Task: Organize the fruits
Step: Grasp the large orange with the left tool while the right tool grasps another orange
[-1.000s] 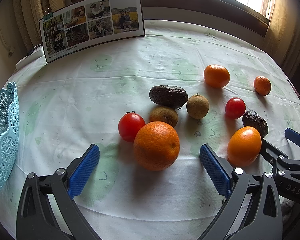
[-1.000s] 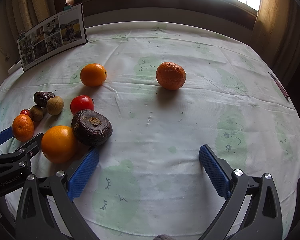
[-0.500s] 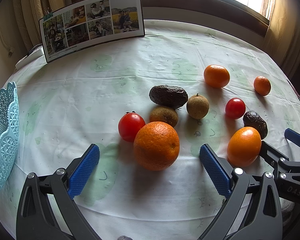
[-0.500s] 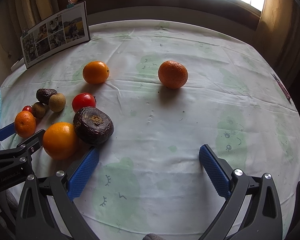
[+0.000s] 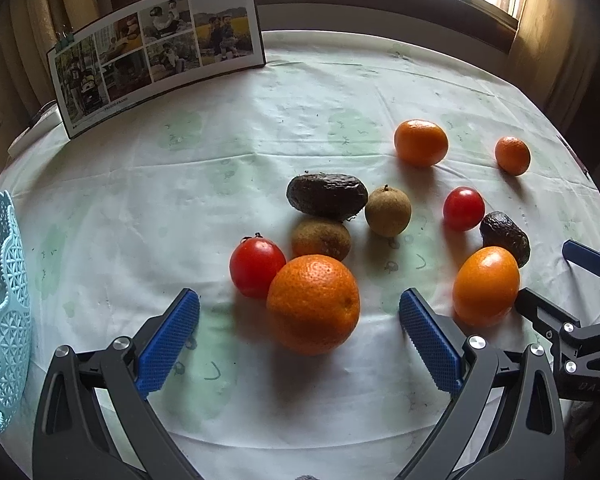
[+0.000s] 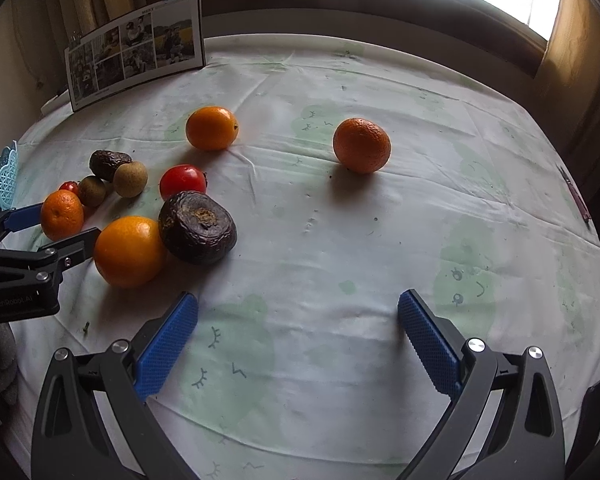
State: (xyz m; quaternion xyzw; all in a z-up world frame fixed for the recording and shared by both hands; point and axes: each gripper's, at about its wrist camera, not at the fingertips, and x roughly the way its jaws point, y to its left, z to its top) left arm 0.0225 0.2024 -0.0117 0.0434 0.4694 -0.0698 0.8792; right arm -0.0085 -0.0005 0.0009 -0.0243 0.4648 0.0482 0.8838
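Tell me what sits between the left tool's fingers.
In the left wrist view, a large orange sits on the tablecloth between the open left tool's fingers, untouched.

Ahead of left gripper [image 5: 299,332]: a large orange [image 5: 313,304] lies between the spread jaws, touching a tomato [image 5: 257,267] on its left.
Behind that: a kiwi [image 5: 321,238], a dark avocado [image 5: 326,197] and a round brown fruit [image 5: 387,211] crowd together.
Left side: bare tablecloth [image 5: 140,200] up to the blue basket [image 5: 0,320].
Ahead of right gripper [image 6: 298,334]: open cloth; only a mandarin [image 6: 361,145] far off.
Its left: a smooth orange [image 6: 129,251] touching a wrinkled dark fruit [image 6: 197,227], the left gripper's finger just beside.
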